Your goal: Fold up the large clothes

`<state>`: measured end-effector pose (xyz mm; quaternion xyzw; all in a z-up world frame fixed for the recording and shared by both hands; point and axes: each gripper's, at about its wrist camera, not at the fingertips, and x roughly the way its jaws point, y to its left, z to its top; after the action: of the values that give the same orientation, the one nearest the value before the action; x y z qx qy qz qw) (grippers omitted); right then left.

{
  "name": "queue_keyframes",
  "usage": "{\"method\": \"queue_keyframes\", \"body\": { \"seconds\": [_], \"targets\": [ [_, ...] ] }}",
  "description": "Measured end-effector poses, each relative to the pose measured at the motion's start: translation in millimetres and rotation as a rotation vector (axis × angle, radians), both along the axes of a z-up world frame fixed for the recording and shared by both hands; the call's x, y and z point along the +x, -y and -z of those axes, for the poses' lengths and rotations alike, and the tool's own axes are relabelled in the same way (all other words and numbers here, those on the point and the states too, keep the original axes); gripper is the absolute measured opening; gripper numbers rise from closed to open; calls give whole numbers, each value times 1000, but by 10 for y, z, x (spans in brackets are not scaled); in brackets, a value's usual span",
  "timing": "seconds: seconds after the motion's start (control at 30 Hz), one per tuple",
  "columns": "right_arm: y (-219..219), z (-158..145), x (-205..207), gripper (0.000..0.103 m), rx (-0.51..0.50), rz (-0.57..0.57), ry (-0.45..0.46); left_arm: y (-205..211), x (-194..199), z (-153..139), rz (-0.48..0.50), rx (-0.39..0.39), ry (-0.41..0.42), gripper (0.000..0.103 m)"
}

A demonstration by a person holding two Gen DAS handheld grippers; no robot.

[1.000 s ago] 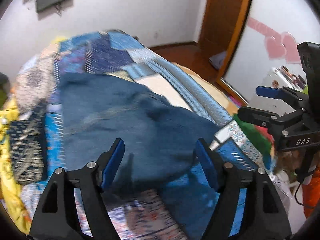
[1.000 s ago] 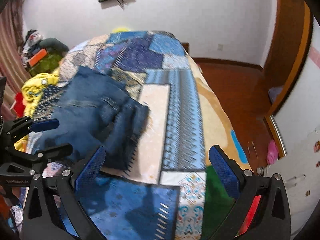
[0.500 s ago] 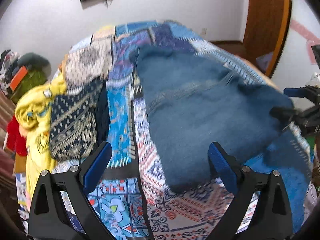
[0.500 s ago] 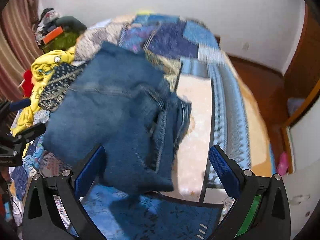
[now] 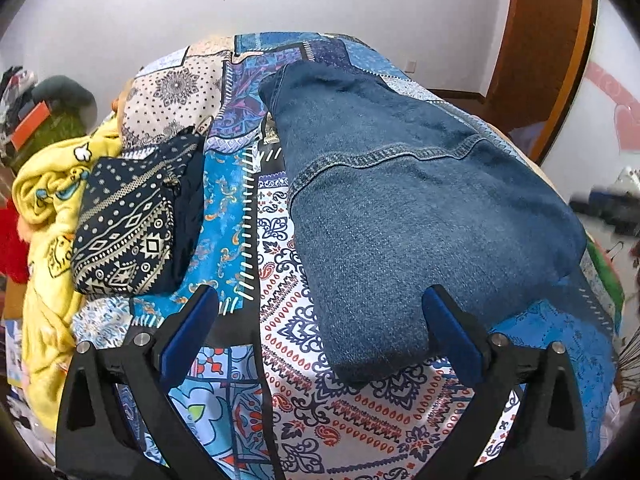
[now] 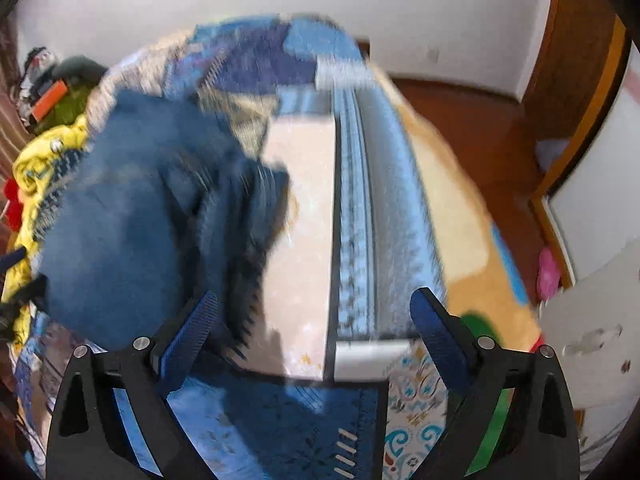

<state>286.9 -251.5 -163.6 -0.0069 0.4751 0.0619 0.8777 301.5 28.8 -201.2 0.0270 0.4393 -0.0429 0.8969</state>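
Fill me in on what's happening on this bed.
A person with a hand-held gripper in each hand is folding clothes. The folded denim garment lies on the patchwork bedspread, held by neither. The left hand-held gripper is opening over its near edge; the right hand-held gripper is starting to close on nothing. A folded patterned garment lies alongside.

Even indoor light, fisheye-warped edges, right wrist view motion-blurred.

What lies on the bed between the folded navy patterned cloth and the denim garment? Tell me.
Only bare patchwork bedspread: no other item separates the folded navy patterned cloth from the denim garment. The left wrist view shows this clearly; the right wrist view is too blurred.
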Motion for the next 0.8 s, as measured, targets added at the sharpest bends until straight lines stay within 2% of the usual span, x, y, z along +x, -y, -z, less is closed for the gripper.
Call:
{"method": "queue_keyframes", "body": {
  "seconds": [0.1, 0.2, 0.33, 0.47, 0.63, 0.73, 0.8],
  "targets": [
    [-108, -317, -6, 98, 42, -29, 81, 18, -17, -14, 2, 12, 6, 103],
    [-312, -452, 66, 101, 83, -104, 112, 16, -23, -11, 1, 11, 7, 103],
    [-618, -306, 267, 102, 75, -187, 74, 18, -38, -18, -2, 3, 4, 103],
    [-757, 29, 503, 102, 34, -228, -29, 18, -40, -30, 5, 11, 6, 103],
    [-492, 190, 670, 102, -4, -165, -82, 15, -30, -62, 16, 14, 7, 103],
    [-268, 130, 652, 102, 87, -150, -92, -34, -8, -169, -1, 20, 36, 102],
    [-195, 55, 605, 102, 97, -129, -75, -102, 30, -263, -10, 17, 58, 103]
  ]
}}
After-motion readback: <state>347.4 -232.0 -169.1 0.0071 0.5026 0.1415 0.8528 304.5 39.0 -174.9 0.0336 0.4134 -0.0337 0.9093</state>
